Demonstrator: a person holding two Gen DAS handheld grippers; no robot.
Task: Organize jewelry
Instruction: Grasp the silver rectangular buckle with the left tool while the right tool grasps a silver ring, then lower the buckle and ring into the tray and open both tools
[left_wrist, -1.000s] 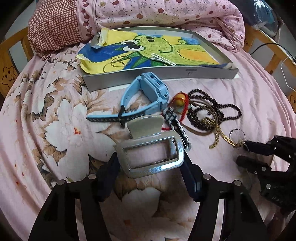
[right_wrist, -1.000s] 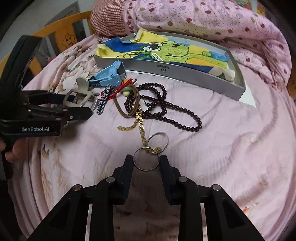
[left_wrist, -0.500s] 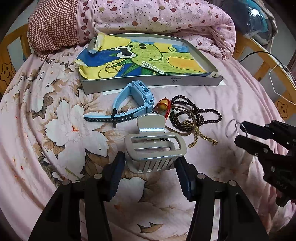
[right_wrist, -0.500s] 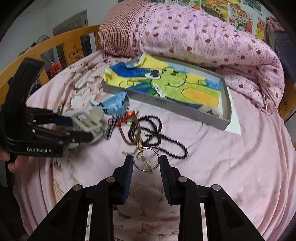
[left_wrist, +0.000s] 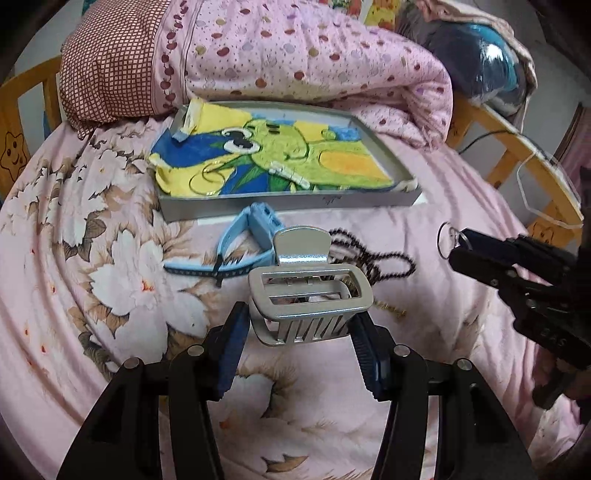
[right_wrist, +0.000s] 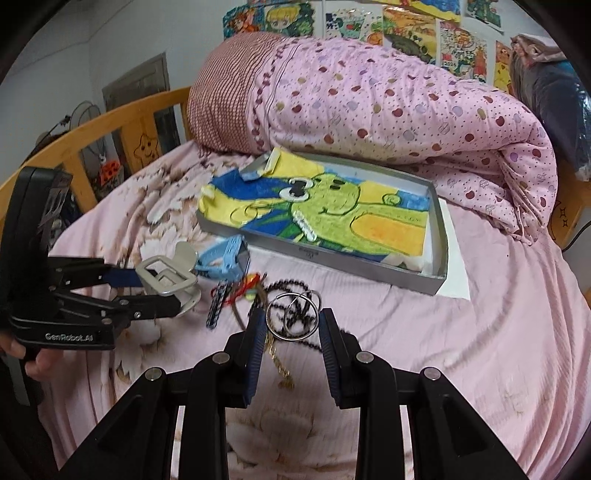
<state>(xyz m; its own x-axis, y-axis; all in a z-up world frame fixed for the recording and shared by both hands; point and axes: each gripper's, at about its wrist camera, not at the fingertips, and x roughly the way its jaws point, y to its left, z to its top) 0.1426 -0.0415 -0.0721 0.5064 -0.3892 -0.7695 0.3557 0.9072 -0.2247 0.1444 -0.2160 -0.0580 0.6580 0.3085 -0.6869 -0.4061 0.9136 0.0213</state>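
Both grippers are riding higher above the bed than half a second ago, each carrying its piece up off the jewelry pile. One silver hair claw clip is sitting clamped between the blue pads of the left gripper, whose fingers are standing fairly wide apart, pressing on the clip's two sides, clear of the bedspread. Two linked silver rings are being pinched by the right gripper, its fingers drawn in to a narrower gap around the larger ring; in the left wrist view the rings are showing at the tips of that gripper.

Lying on the floral pink bedspread below them are one light blue watch, one dark beaded necklace, one gold chain, one black-and-white striped piece and a red-corded charm, all bunched near the bed's middle.

Just beyond the pile, one grey shallow box is resting, lined with a cartoon-print towel. Already inside it are two thin hoops, overlapping near the box's left end, and one white barrette near its centre. One rolled pink spotted quilt is lying behind the box toward the head of the bed.
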